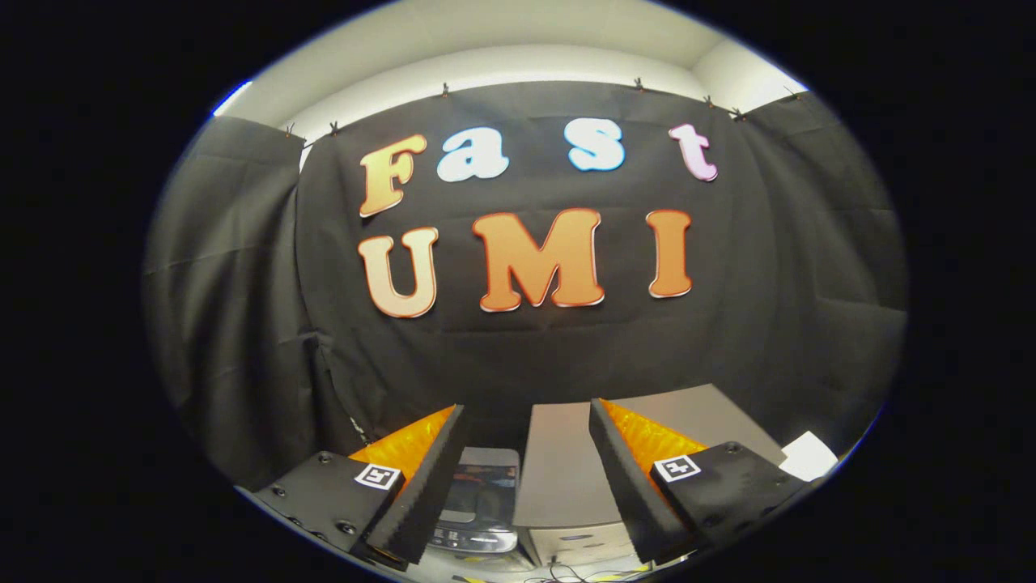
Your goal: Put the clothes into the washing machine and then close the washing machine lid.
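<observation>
The gripper point(526, 478) is held up high and looks across the booth at the black cloth wall point(526, 340), which hangs from small clips along a pale upper wall point(502, 69). Its two fingers point(421, 486) are spread wide apart with nothing between the pads, so the tool is released and grasps nothing. Each finger has a black foam pad on its inner face, an orange ribbed body behind that, and a black mount carrying a small square marker point(378, 476).

Below and beyond the fingers, seen through the gap between them, stands the washing machine point(558, 478), a small grey-silver box. Its flat grey top surface runs from between the fingers out past the right finger toward the cloth wall. At its near edge a paler front panel point(579, 544) shows. Just to the left of that grey top, still between the fingers and close to the left pad, sits a darker, glossy part with reflections and a rounded silver piece point(477, 506) below it; whether this is the machine's opening, its lid or a control panel cannot be told from here. The clothes cannot be made out.

A white sheet or card point(809, 455) lies beyond the right finger, by the far right corner of the grey top. A few thin wires point(566, 575) lie under the machine's front.
</observation>
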Demonstrator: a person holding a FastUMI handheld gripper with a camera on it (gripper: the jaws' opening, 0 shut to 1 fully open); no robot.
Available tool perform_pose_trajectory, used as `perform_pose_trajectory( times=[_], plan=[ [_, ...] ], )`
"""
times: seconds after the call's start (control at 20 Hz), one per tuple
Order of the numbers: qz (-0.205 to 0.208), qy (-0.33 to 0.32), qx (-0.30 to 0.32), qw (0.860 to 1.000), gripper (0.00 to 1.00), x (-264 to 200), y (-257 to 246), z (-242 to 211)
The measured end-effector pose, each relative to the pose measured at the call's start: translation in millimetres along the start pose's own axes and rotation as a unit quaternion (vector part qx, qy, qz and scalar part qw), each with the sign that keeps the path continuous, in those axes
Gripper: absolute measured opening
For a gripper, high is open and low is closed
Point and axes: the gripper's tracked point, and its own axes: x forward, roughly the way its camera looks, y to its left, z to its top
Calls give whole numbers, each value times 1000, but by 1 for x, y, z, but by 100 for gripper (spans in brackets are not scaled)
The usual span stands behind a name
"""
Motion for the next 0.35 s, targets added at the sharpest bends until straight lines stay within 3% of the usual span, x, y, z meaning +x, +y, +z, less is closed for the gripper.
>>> perform_pose_trajectory(
  times=[0.35],
  plan=[
    [-14,-53,-18,998,98,-79,-79,27]
  ],
)
